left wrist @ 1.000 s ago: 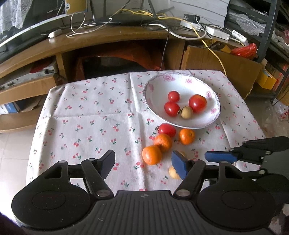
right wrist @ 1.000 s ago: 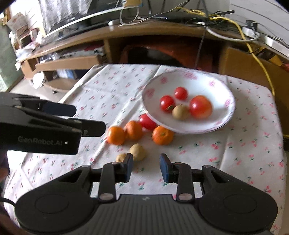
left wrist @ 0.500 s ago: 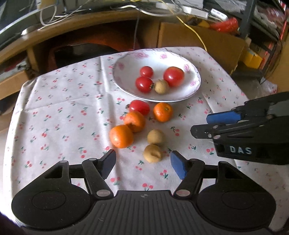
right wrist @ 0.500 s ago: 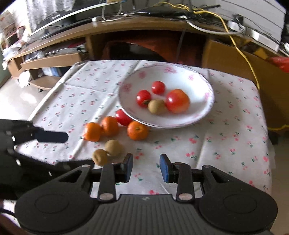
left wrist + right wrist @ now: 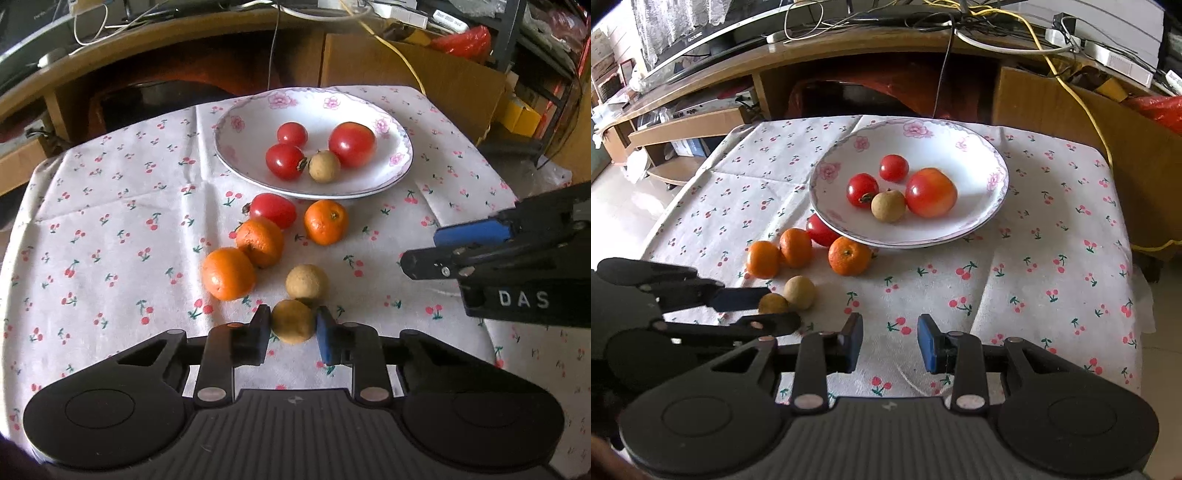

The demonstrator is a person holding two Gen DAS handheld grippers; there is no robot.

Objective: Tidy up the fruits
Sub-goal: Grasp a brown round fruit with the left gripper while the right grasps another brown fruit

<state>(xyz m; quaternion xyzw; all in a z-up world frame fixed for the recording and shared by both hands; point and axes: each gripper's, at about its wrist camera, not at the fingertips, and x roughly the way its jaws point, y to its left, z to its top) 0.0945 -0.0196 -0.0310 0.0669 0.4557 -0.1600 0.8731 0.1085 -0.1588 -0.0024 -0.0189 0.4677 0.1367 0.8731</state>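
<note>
On the cherry-print cloth lie three oranges (image 5: 229, 273), a red tomato (image 5: 273, 210) and two small brown fruits. My left gripper (image 5: 293, 328) is low over the cloth, its jaws closing on the nearer brown fruit (image 5: 293, 321), and both pads press its sides. The other brown fruit (image 5: 306, 282) sits just behind it, touching it. The white floral plate (image 5: 236, 125) holds three tomatoes and one brown fruit. My right gripper (image 5: 890, 341) hovers over bare cloth right of the pile. Its fingers stand a small gap apart with nothing between them.
A wooden desk (image 5: 849, 55) with tangled cables and a power strip runs behind the table. A cardboard box (image 5: 424, 74) stands at the back right. The cloth's edge drops off at the left and right. Bare cloth (image 5: 1034, 277) lies right of the plate.
My left gripper came down and forward over the fruit pile, then its jaws went from wide apart to clamped on the near brown fruit. The right gripper slid sideways, its gap unchanged.
</note>
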